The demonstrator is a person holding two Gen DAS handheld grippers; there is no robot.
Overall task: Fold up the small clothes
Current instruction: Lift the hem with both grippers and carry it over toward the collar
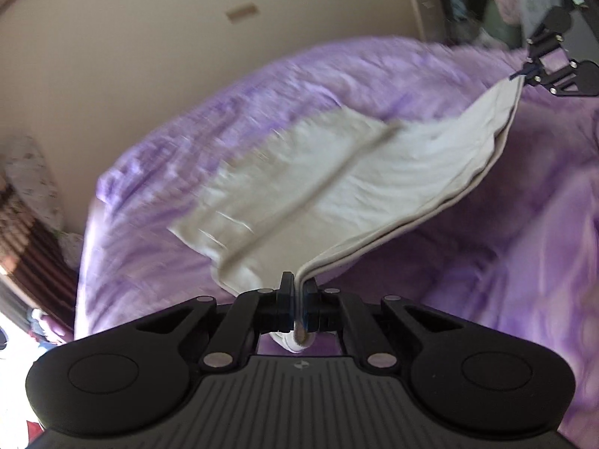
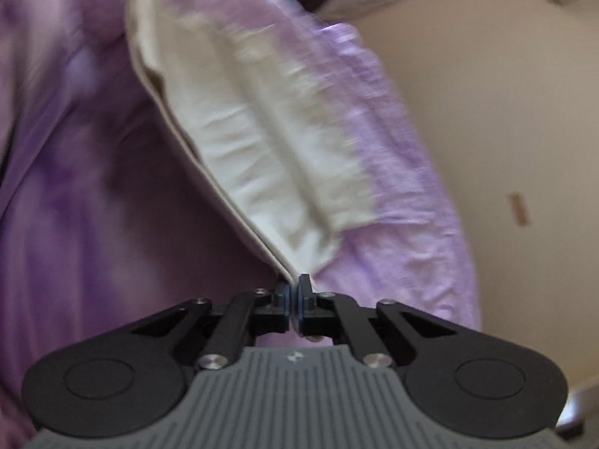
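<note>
Left wrist view shows the left gripper (image 1: pixel 298 308) with its fingers (image 1: pixel 285 305) pinching 1 corner of a cream garment (image 1: pixel 337 172), a small tail of cloth poking out behind them. At the far right of that view the right gripper (image 1: pixel 524 75) pinches the opposite end of the same doubled hem, so the near edge hangs between the 2 as a sagging line of 2 layers. The rest of the garment trails away and lies on the purple bedspread (image 1: pixel 179 149) toward the far edge of the bed, by the beige wall (image 1: pixel 112 56). Both pictures are motion-blurred.

Right wrist view confirms this from the other end: the right gripper (image 2: pixel 294 305) has its fingers (image 2: pixel 305 305) pressed together on a thin corner of the cream garment (image 2: pixel 239 142), with the purple bedspread (image 2: pixel 75 187) beneath.

Risks, as I judge them:
- The right grip takes only a sliver of hem; a quick pull could slip 1 layer free, and the fold would come out skewed.
- If the 2 hands drift apart unevenly, the hem goes taut on 1 side and drags the trailing part across the bed, bunching it.
- The trailing end lies near the far edge of the bed; carried too far that way, it could slide off.
- The soft, rumpled bedspread may catch the cloth and crease it.

No containers are visible in either view, so nothing is held in any.
</note>
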